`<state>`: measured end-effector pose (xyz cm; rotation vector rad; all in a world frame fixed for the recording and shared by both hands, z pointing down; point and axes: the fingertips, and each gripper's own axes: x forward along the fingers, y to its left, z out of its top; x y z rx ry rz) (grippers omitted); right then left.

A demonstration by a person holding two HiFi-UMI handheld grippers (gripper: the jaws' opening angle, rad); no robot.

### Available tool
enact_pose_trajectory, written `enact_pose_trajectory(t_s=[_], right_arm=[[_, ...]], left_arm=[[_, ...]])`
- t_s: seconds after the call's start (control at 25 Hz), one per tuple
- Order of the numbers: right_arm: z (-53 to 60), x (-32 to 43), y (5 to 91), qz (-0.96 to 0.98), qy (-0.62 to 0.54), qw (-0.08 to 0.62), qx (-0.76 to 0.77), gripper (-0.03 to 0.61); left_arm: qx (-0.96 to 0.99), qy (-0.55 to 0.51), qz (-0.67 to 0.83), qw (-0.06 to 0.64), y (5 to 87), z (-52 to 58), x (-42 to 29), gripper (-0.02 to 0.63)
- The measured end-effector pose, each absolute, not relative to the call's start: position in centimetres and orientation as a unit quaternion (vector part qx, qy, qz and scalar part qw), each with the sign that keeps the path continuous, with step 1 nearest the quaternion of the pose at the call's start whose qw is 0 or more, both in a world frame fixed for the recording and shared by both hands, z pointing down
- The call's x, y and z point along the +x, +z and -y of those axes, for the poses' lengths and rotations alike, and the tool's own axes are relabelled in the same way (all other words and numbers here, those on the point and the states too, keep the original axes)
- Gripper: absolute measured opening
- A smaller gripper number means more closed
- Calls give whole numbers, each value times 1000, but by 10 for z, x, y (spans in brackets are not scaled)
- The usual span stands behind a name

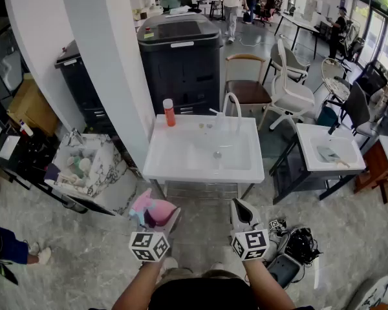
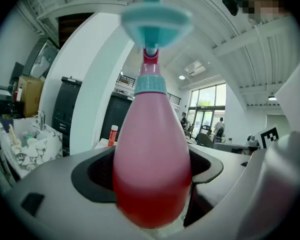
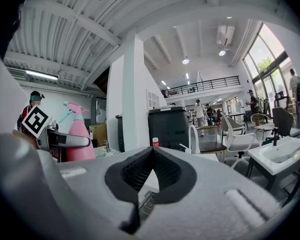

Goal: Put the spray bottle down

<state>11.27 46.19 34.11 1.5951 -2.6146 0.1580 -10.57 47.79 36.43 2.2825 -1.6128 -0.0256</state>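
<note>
In the head view, the left hand-held gripper (image 1: pixel 158 221) is clamped on the pink spray bottle (image 1: pixel 156 210), which is carried in the air over the grey floor, just short of the near edge of a white sink (image 1: pixel 181 166) and not resting on anything. The right hand-held gripper (image 1: pixel 244 213) is beside it, level with it and a little apart, with nothing in it. On the back rim of the sink an orange bottle (image 1: pixel 169 112) stands upright near the left corner, and a curved white tap (image 1: pixel 233 103) rises near the middle. Behind the sink stands a black cabinet (image 1: pixel 181 57), with a white pillar (image 1: pixel 107 63) to its left and a marbled box (image 1: pixel 100 176) of small items at the pillar's foot. A second sink (image 1: pixel 310 144) stands to the right. In the left gripper view the spray bottle fills the middle, upright, its teal spray head (image 2: pixel 152 18) at the top and red liquid in its lower body; the two jaws press against its sides low down. In the right gripper view the jaws are closed, their dark pads meeting at the tips with nothing between them. At the left of that view the spray bottle shows upright in the other gripper's grip, and the black cabinet and the orange bottle lie straight ahead beyond the pillar
</note>
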Motion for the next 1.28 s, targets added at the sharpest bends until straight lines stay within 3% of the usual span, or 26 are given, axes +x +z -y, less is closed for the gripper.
enact_pose_trajectory(t_s=[0.92,1.28], right_arm=[[-427,160,359,869,48,19,493,-2],[-373,154,384,865,64,40,495,-2]], left_arm=[[801,18,575,167,384,-452,-25,413],[811,20,553,189,405,-387,-22,413]])
